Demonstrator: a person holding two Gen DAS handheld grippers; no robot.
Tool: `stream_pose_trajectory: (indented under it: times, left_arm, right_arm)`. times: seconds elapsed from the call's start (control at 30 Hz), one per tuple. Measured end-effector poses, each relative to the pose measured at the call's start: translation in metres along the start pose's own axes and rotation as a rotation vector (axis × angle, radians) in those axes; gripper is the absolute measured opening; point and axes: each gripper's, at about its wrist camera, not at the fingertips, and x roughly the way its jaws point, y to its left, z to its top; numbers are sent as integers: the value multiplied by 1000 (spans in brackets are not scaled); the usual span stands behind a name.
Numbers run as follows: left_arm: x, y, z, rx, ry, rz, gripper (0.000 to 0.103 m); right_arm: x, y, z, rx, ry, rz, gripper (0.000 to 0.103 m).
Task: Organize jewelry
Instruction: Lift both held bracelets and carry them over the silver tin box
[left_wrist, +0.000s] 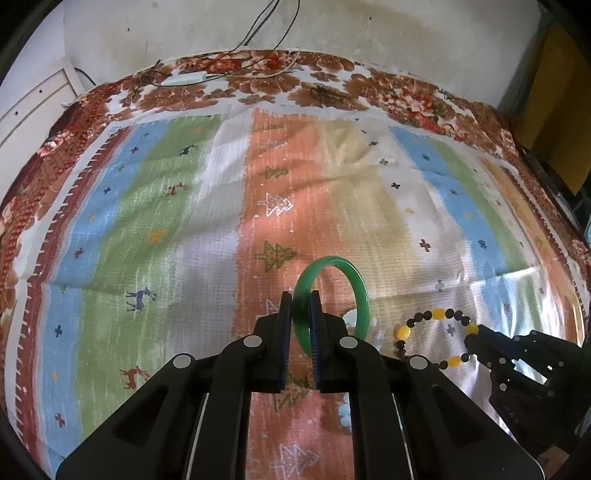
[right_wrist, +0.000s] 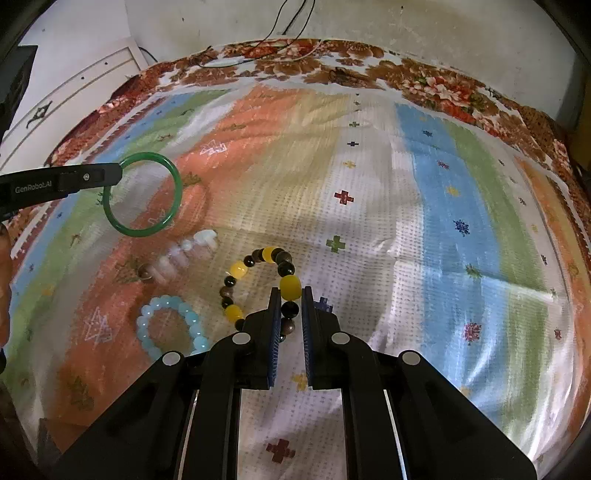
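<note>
Left gripper (left_wrist: 301, 295) pinches green bangle (left_wrist: 360, 291); right gripper (right_wrist: 290, 291) clamps yellow-and-dark beaded bracelet (right_wrist: 238, 269) above striped cloth (right_wrist: 424, 229)

Hanging upright, pinched at its rim: a glossy green bangle (left_wrist: 360, 295). Dangling beside it as a loop, clamped at one side: a yellow-and-dark bead bracelet (right_wrist: 258, 280). Lying flat on the striped cloth: a pale blue bead bracelet (right_wrist: 171, 326) and a whitish bead string (right_wrist: 181, 256).
</note>
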Motion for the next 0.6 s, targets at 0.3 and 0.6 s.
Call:
stream_pose_trajectory:
  times: [0.3, 0.6]
  left_arm:
    - [-16, -2, -7, -4, -18, -4, 9]
    - [-33, -5, -15, -14, -34, -11, 9]
  right_arm:
    - [-19, 5, -3, -15, -28, -4, 11]
    - [-41, 11, -5, -22, -63, 4, 11]
